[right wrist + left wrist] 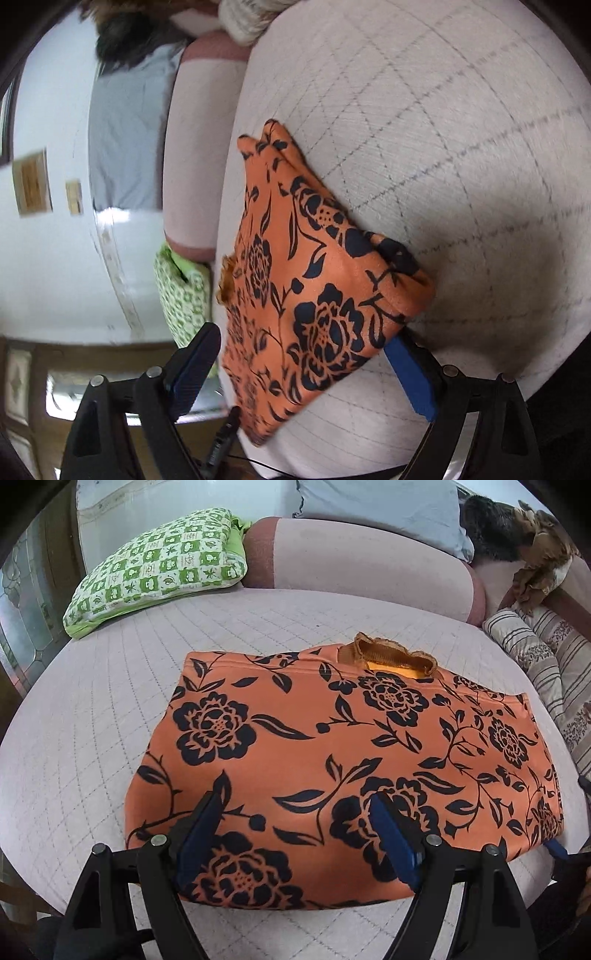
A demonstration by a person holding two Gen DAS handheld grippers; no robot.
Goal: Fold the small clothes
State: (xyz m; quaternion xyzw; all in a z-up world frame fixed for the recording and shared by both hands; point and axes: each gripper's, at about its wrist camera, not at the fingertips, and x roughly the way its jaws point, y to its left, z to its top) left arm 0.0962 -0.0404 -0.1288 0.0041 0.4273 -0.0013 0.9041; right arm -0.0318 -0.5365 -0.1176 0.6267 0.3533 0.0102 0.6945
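An orange garment point(332, 746) with a black flower print lies folded flat on the pale quilted bed point(110, 709), its brown neckband point(391, 657) at the far edge. My left gripper point(295, 799) hovers open over the garment's near half, its blue fingers point(199, 834) wide apart, nothing gripped. The right wrist view is rolled on its side. There my right gripper point(301, 338) stands open around a corner of the garment point(314, 288). One blue finger point(410, 376) lies at the cloth's lower edge on the bed and the other is just clear of the cloth. That gripper's finger point(556, 847) shows at the garment's right near corner.
A green-and-white checked pillow point(159, 568) lies at the back left. A pink bolster point(369, 557) runs along the back with a blue-grey pillow point(380, 506) behind it. Striped bedding point(546, 653) and a crumpled brown cloth point(539, 561) are at the right.
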